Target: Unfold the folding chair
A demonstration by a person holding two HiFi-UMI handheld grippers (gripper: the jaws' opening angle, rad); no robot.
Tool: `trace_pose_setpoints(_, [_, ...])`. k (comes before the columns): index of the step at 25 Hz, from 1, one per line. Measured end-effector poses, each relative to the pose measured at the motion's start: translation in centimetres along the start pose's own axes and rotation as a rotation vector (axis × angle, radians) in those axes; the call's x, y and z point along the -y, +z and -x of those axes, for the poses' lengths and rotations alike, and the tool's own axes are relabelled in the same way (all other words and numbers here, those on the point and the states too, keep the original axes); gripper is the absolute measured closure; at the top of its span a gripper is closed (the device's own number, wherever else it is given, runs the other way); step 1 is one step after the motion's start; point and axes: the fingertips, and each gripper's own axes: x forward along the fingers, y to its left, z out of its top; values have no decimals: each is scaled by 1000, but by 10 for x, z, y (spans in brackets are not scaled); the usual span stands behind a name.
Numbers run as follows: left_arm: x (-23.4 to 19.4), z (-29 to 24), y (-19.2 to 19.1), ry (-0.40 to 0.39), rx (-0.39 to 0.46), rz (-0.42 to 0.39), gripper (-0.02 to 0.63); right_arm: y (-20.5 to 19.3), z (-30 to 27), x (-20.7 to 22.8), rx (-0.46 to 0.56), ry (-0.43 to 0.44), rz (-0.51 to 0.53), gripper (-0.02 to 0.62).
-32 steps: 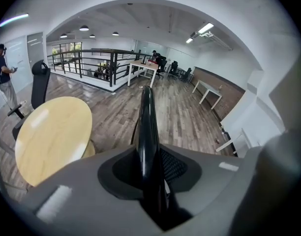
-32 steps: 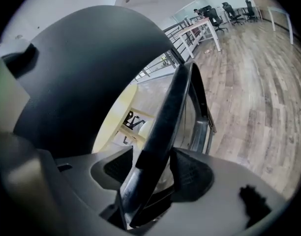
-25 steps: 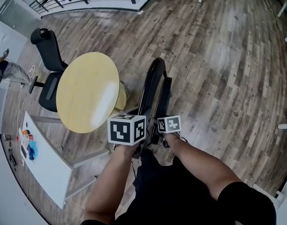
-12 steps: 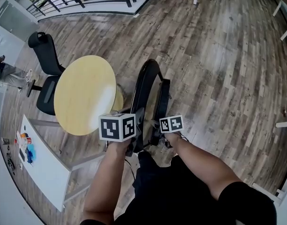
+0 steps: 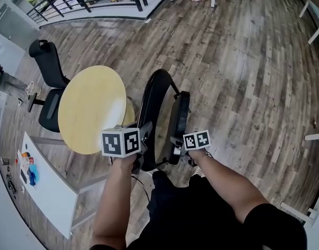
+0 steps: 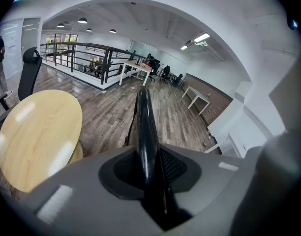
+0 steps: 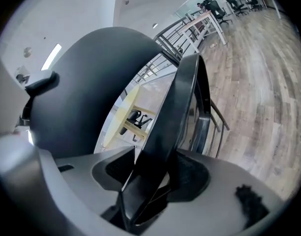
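Jaws of the left gripper (image 6: 149, 171) are clamped narrowly on the black frame tube (image 6: 143, 127) of the folding chair (image 5: 179, 120); jaws of the right gripper (image 7: 155, 173), set wider, have just been closing and grip the edge of the seat (image 7: 176, 107); the chair stands partly spread on the wooden floor (image 5: 243, 77), at twelve o'clock from both grippers; a round yellow table (image 5: 89, 108) sits at its nine o'clock.

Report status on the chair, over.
Left gripper clamped on back frame. Right gripper just closing further, seat between its fingers. Folding chair part-open. Round table close beside the frame.
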Motion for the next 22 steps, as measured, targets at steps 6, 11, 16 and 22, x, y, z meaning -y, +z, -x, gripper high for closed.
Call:
trace_pose_setpoints(6, [-22, 0, -1, -25, 8, 15, 515, -12, 20, 32, -34, -17, -81, 383])
trace_pose_setpoints(11, [-34, -4, -6, -46, 11, 34, 515, -24, 33, 59, -73, -48, -144, 383])
trace_pose_setpoints(16, [-48, -5, -10, -67, 24, 45, 515, -34, 44, 78, -53, -6, -165, 383])
trace_pose_setpoints(22, [-73, -8, -16, -24, 21, 25, 511, -45, 54, 101, -48, 32, -186, 383])
